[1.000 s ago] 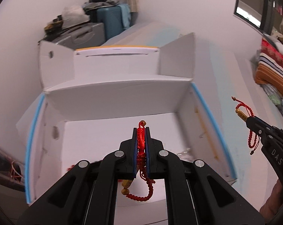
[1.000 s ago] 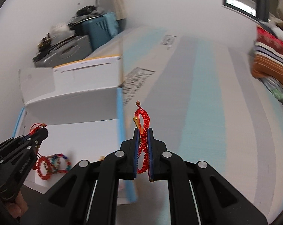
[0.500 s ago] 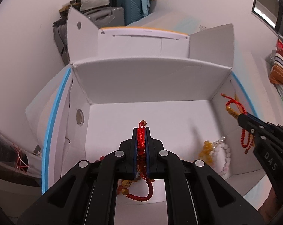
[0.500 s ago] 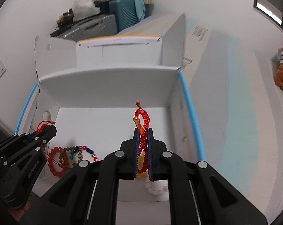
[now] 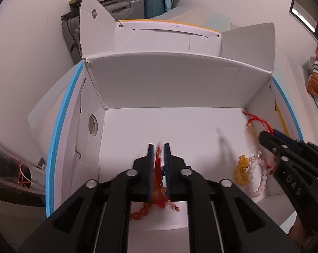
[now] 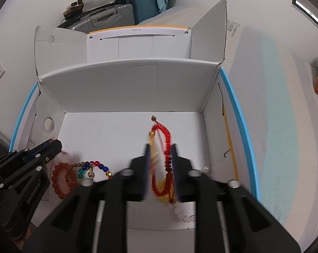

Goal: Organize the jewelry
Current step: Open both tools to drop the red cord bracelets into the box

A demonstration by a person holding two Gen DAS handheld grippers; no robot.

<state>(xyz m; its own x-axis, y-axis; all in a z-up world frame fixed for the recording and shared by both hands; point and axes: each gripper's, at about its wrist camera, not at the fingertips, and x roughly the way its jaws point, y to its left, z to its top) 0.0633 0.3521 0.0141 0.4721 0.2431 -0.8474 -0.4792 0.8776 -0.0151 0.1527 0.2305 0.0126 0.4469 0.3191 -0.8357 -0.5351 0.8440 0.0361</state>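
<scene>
We hold both tools over an open white cardboard box (image 5: 165,88) with blue-edged sides. Our left hand-held gripper (image 5: 158,147) has its jaws parted by a narrow gap, and a red cord bracelet (image 5: 158,181) shows blurred in that gap, hanging loose between the pads; we cannot tell whether either pad touches it. Below and just behind the fingertips, a strand of round orange-red beads (image 5: 141,211) lies on the box floor.

Our right hand-held gripper (image 6: 160,147) is also slightly parted, and its fingers are smeared by motion. A second red woven bracelet (image 6: 166,143) with a gold bead rises ahead of the fingertips and loops down between the jaws, beside the right pad; whether it is gripped we cannot tell.

To the left of the right tool, on the box floor, lie a red bead bracelet (image 6: 63,179) and, just beside it, a multicoloured bead bracelet (image 6: 93,167). To the right of the left tool, close to the right wall, a yellow bead bracelet (image 5: 241,170) touches a pale pink bead bracelet (image 5: 256,175).

Beyond the box stand a teal suitcase (image 6: 144,0) and a grey suitcase (image 6: 104,18).
</scene>
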